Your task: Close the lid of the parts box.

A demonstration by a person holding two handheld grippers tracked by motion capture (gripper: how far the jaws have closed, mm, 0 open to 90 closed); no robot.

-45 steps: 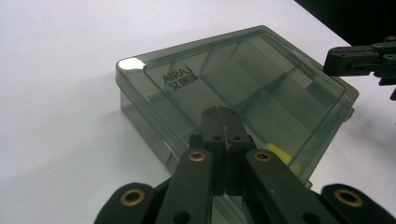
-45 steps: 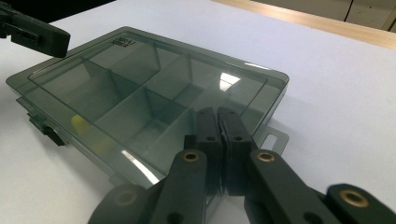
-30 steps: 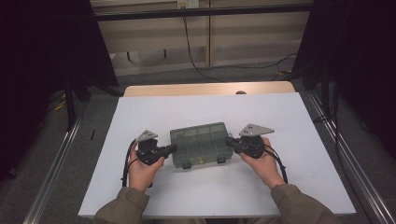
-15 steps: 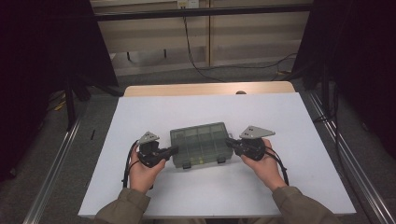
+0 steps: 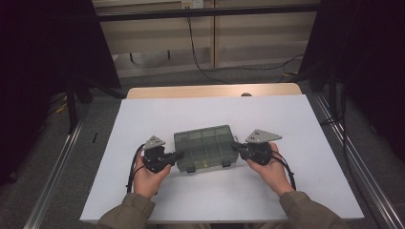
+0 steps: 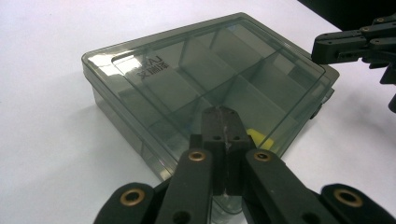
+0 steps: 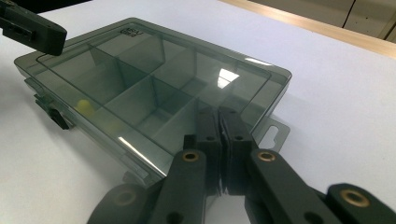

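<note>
Smoky grey translucent plastic makes up the flat, rectangular compartment box (image 5: 205, 147), which is lying closed on the white table top (image 5: 215, 114), near the person's edge and between the two hands. Its lid is sitting flat, showing dividers beneath, and two dark latches are facing the person along the near side. A small yellow item (image 7: 84, 105) is resting inside one of the compartments near that latch side; what it is I cannot tell.

Black, two-jawed, the left gripper (image 5: 177, 154) is pointing at the box's left end, its jaws pressed together with nothing between them; in the left gripper view their tips (image 6: 221, 122) are lying over the edge of the lid, apparently touching it. The right gripper (image 5: 236, 147) is mirroring this at the box's right end, jaws likewise clenched on nothing, tips (image 7: 219, 122) meeting the lid's edge just beside a small hanging tab. Each hand is wrapping around its gripper's body, a grey three-cornered plate riding on top and a black cable trailing back along the wrist. Olive sleeves are entering from the bottom of the high view.
</note>
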